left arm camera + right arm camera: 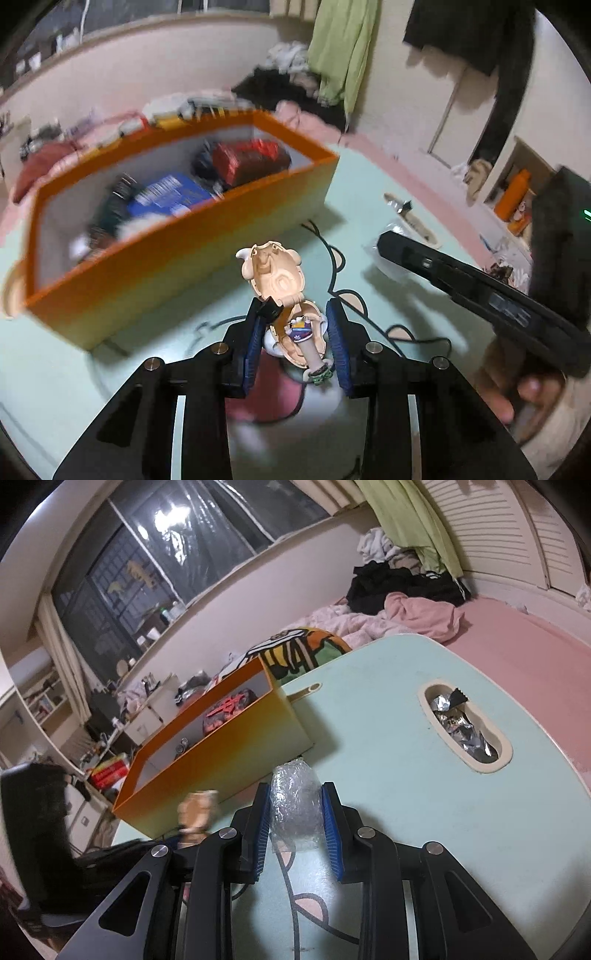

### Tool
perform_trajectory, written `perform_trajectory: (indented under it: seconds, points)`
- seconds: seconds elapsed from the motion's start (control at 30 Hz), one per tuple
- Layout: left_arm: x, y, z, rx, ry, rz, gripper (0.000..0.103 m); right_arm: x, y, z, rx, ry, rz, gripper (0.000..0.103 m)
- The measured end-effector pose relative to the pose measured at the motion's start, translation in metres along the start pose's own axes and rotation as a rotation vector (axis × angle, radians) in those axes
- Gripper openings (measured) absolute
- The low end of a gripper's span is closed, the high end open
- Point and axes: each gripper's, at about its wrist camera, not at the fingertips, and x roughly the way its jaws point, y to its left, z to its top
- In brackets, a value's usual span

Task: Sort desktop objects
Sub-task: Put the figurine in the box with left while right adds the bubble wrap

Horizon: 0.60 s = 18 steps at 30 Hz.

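Holding one figurine (286,314), one bubble-wrap bundle (295,808), one orange box (173,236)

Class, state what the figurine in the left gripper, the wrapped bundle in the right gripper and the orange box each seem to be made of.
Figurine: probably hard plastic, painted; smooth moulded surfaces.
Wrapped bundle: bubble wrap, clear and glossy; bubbled film. Contents unclear.
Orange box: likely card or thin board, matte; flat straight walls.

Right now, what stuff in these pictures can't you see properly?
- Things inside the orange box: left wrist view, smeared by motion blur; right wrist view, mostly hidden by its wall.
- Figurine in the left tongs: its lower end is blurred; in the right wrist view it is only a blur.
- Bubble-wrapped bundle in the right tongs: wrap hides its contents.
- Foil scraps in the table's slot: too crumpled to identify.
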Motion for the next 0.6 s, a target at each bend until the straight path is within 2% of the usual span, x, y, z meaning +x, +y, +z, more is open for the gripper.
perform_trajectory:
  seconds: [0.1, 0.2, 0.27, 0.33, 0.37, 0.43, 0.5, 0.57, 0.6]
  points:
    - [-0.032, -0.001, 0.008, 0.041, -0.076, 0.015, 0.035, -0.003, 0.011, 0.006, -0.050, -0.005, 0.007, 0.026]
    - [-0.050, 0.019, 0.045, -0.017, -0.149, 0.050, 0.035, -0.001, 0.034, 0.028, -0.073, 0.030, 0.094, 0.026]
    - [-0.047, 0.038, 0.067, -0.059, -0.152, 0.065, 0.035, 0.007, 0.062, 0.054, -0.159, 0.015, 0.102, 0.026]
    - [-0.033, 0.063, 0.082, -0.109, -0.113, 0.056, 0.036, 0.024, 0.079, 0.073, -0.188, 0.017, 0.098, 0.027]
    - [-0.025, 0.073, 0.086, -0.135, -0.091, 0.039, 0.037, 0.037, 0.085, 0.079, -0.195, 0.050, 0.111, 0.028]
    - [-0.021, 0.088, 0.083, -0.192, -0.093, 0.023, 0.037, 0.074, 0.095, 0.088, -0.214, 0.173, 0.131, 0.032]
    - [-0.036, 0.090, 0.066, -0.203, -0.125, 0.013, 0.046, 0.093, 0.094, 0.086, -0.214, 0.208, 0.076, 0.043]
    - [-0.051, 0.078, 0.043, -0.155, -0.153, 0.010, 0.067, 0.092, 0.086, 0.081, -0.187, 0.171, 0.066, 0.048]
    - [-0.055, 0.069, 0.032, -0.118, -0.162, 0.005, 0.069, 0.090, 0.081, 0.077, -0.176, 0.159, 0.068, 0.048]
